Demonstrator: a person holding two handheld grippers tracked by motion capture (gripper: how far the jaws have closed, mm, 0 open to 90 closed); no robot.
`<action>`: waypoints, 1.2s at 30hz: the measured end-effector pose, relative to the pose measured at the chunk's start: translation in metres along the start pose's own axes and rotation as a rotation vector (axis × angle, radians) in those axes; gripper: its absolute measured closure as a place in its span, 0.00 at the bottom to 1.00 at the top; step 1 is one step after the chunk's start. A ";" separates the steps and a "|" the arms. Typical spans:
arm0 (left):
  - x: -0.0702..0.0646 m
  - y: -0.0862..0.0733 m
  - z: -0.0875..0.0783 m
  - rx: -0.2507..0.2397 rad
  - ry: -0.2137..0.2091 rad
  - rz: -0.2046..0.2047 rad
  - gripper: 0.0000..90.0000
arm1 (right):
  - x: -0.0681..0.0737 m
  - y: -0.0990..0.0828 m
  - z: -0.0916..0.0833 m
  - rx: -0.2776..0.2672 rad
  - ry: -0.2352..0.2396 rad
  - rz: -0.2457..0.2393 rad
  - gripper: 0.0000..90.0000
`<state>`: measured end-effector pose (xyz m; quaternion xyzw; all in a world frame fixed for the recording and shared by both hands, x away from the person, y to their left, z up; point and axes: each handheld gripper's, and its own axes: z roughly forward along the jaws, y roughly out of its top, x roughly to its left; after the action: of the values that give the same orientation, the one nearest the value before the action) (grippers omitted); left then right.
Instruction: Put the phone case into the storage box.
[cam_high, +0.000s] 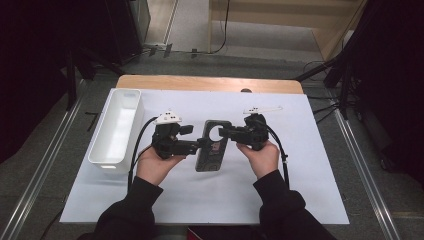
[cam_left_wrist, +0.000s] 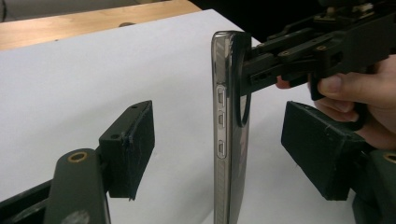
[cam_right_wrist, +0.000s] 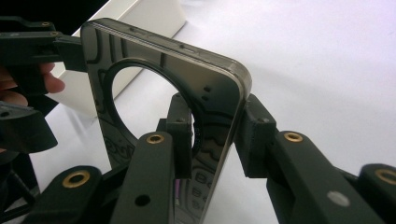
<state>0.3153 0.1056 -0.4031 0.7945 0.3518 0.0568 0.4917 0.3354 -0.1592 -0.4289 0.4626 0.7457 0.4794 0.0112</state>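
The right gripper (cam_high: 226, 133) is closed on a dark phone case (cam_high: 213, 145), with one pad on each face near its upper edge, beside the round ring on the case. The case stands on its edge, lifted over the middle of the white sheet (cam_high: 210, 195). The left gripper (cam_high: 200, 145) has its jaws wide apart; in the left gripper view the case (cam_left_wrist: 229, 140) stands between its two pads (cam_left_wrist: 133, 144), and neither pad touches it. Each gripper is held in one hand of the person, whose dark sleeves (cam_high: 130, 210) come in from the bottom of the high view.

A white bin (cam_high: 117, 127) lies at the left edge of the sheet, well apart from the case; I see nothing inside it.

The sheet covers a wooden table (cam_high: 210, 83). Around it there is grey floor (cam_high: 250, 55), with cables (cam_high: 320, 107) and dark stands at the sides.
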 end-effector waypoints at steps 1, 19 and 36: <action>0.000 0.000 0.001 0.001 0.007 -0.001 0.28 | 0.000 0.000 0.000 0.000 0.000 0.000 0.76; 0.005 0.006 0.011 -0.044 0.080 -0.043 0.33 | 0.006 0.013 0.007 0.008 -0.058 -0.003 0.76; 0.004 0.012 0.017 -0.056 0.184 -0.031 0.37 | 0.015 0.022 0.014 0.009 -0.101 0.009 0.76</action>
<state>0.3319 0.0923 -0.4036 0.7665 0.4059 0.1316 0.4800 0.3487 -0.1364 -0.4144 0.4895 0.7443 0.4522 0.0444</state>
